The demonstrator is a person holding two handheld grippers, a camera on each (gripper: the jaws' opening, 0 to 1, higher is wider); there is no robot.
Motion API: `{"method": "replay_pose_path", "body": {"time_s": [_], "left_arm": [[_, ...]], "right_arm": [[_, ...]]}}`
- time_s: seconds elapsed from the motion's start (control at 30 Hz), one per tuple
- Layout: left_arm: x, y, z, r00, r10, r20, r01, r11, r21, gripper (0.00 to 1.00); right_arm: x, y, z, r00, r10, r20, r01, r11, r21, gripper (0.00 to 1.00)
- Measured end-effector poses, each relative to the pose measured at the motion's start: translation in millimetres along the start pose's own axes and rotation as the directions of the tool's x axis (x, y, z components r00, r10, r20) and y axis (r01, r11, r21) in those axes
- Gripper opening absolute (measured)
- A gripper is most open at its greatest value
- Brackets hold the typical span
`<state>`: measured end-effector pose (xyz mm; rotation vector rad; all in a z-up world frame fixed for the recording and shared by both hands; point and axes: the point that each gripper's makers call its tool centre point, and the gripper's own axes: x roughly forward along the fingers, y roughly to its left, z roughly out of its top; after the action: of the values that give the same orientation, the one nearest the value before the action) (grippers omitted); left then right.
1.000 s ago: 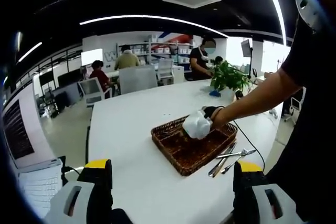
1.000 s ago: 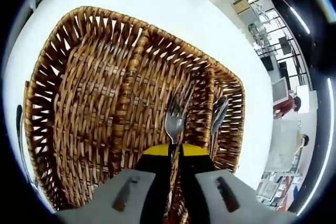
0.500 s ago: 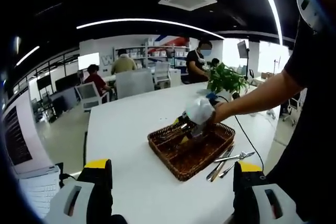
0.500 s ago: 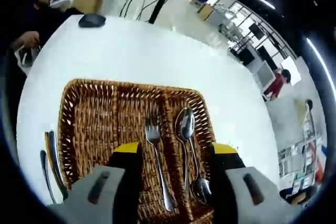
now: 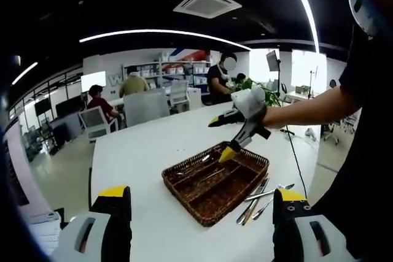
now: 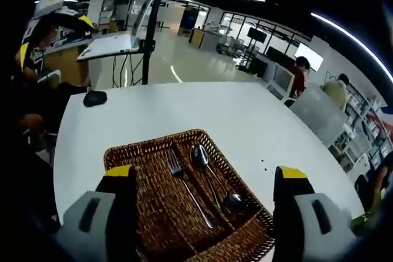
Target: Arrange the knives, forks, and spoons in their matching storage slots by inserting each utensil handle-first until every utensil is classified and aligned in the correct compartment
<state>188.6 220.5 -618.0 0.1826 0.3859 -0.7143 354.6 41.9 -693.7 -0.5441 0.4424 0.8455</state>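
The wicker basket (image 6: 184, 213) stands on the white table (image 6: 202, 108) and has long compartments. In the right gripper view, a fork (image 6: 184, 185) lies in one compartment, and in the compartment at its 3 o'clock side lie two spoons (image 6: 212, 179). The compartment at 9 o'clock of the fork seems to hold nothing, but I cannot tell for sure.

The left gripper (image 5: 199, 197) has its jaws wide apart and holds nothing. The right gripper (image 6: 206, 179) is also wide open and empty; in the left gripper view it hangs above the basket's far edge.

On the table just beside the basket, at its 4 o'clock in the left gripper view, lie loose utensils (image 5: 261, 194). A potted plant (image 5: 270, 93) stands far behind.
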Motion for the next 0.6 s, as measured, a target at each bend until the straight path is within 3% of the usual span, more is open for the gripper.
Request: {"method": "replay_pose_path", "body": {"time_s": [0.43, 0.6], "left_arm": [[14, -6.2, 9.1, 1.000, -0.020, 0.024, 0.020, 1.000, 0.023, 1.00], [21, -8.8, 2.8, 1.000, -0.027, 0.008, 0.027, 0.999, 0.026, 1.00]], "right_arm": [[-84, -11, -22.0, 0.995, -0.071, 0.066, 0.060, 0.984, 0.166, 0.99], [-113, -9, -37.6, 0.993, -0.098, 0.067, 0.082, 0.976, 0.203, 0.99]]}}
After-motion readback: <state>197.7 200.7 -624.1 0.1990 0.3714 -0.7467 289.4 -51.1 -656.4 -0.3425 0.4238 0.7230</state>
